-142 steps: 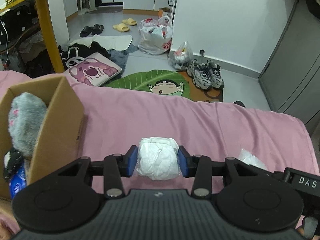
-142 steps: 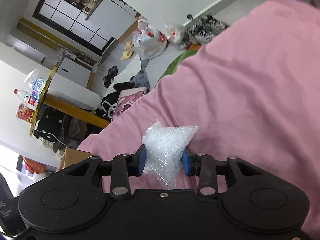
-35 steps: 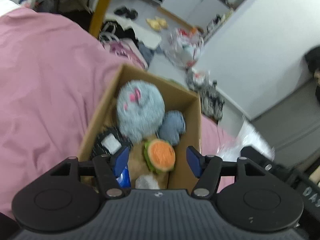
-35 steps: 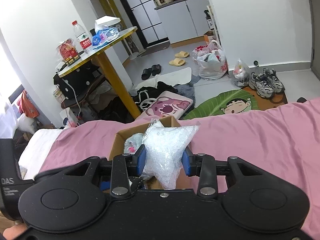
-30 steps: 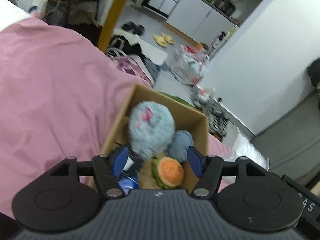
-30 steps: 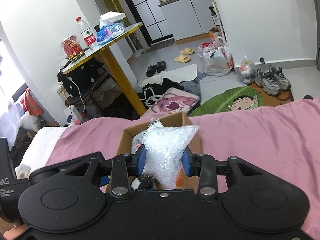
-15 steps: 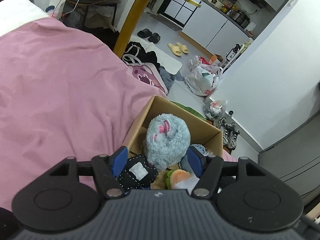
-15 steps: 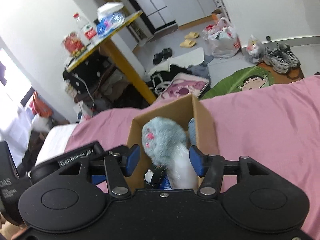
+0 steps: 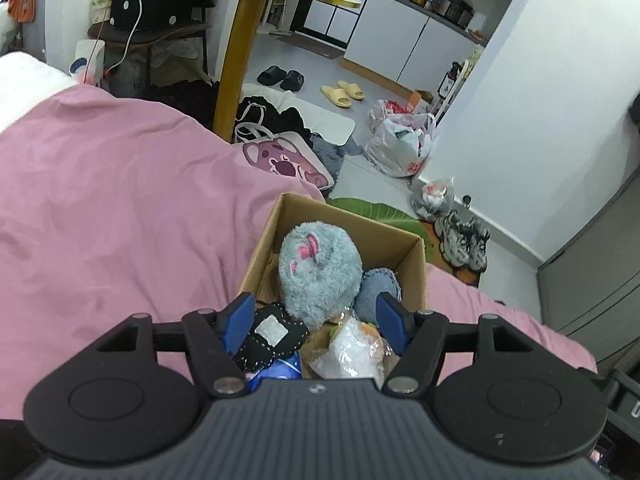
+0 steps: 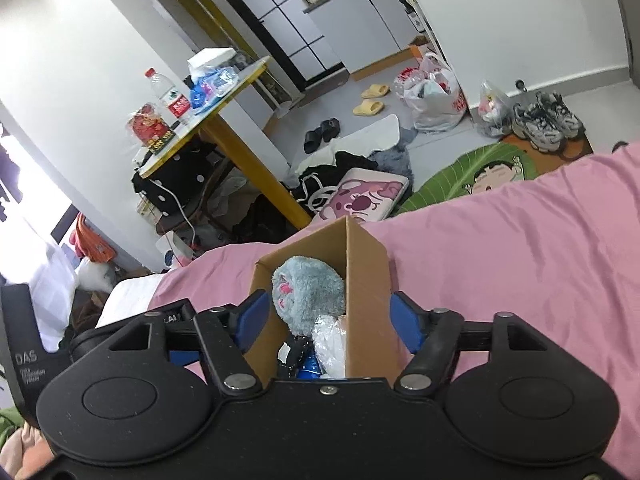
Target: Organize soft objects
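A cardboard box [image 9: 412,272] stands on the pink bedcover [image 9: 100,200]. Inside lie a grey fluffy plush [image 9: 320,268], a blue denim ball [image 9: 378,286], a black stitched pouch [image 9: 272,338] and a clear crinkly plastic bag [image 9: 352,354]. My left gripper [image 9: 316,320] is open and empty, just above the box's near end. In the right wrist view the box [image 10: 368,280], the plush [image 10: 308,292] and the plastic bag [image 10: 330,344] show. My right gripper [image 10: 326,322] is open and empty, spread wide over the box.
Past the bed's edge are a yellow-legged table [image 9: 240,60], a pink bear cushion [image 9: 286,160], a green leaf mat [image 10: 472,176], sneakers [image 9: 464,240], plastic bags [image 9: 400,144] and slippers [image 9: 342,92]. A grey cabinet [image 9: 592,280] stands at the right.
My left gripper let go of the white bundle into the box. My right gripper carried the clear plastic bag over the box, opened and dropped it in. Both have pulled back slightly.
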A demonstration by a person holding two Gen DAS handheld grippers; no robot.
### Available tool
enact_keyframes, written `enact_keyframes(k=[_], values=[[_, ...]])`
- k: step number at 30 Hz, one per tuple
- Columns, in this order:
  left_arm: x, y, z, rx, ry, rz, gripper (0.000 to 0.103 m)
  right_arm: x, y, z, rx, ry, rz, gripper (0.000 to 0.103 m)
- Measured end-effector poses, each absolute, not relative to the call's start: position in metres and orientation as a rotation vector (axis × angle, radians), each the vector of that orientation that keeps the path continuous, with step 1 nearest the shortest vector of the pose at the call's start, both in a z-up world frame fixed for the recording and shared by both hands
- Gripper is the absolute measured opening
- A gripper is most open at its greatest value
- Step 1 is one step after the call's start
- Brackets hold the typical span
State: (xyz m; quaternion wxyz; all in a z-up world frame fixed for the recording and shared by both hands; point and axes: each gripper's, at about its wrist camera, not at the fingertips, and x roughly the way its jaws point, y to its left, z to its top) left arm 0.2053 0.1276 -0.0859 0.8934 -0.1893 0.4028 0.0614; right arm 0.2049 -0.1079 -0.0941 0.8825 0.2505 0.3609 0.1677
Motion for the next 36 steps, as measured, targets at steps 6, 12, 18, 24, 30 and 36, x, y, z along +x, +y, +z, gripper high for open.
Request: enact_keyframes(k=[6,12,18,24,30,36], values=[[0.196,0.102,-0.064,-0.307,0.837,0.099,0.077,0.194,-0.127,-0.08,0.508,0.719,0.364,0.082],[0.177,0.082,-0.048,-0.268,0.843,0.096,0.086,0.176,-0.15,-0.077,0.522,0.683,0.357,0.092],[0.158,0.065,-0.034,-0.216,0.825,0.109,0.087,0.159,-0.17,-0.071,0.53,0.65,0.357,0.097],[0.139,0.05,-0.02,-0.189,0.795,0.117,0.09,0.142,-0.183,-0.064,0.511,0.632,0.366,0.102],[0.124,0.043,-0.012,-0.18,0.785,0.124,0.095,0.125,-0.195,-0.055,0.494,0.607,0.368,0.103],[0.109,0.039,-0.005,-0.169,0.77,0.114,0.097,0.113,-0.201,-0.048,0.491,0.59,0.339,0.103]])
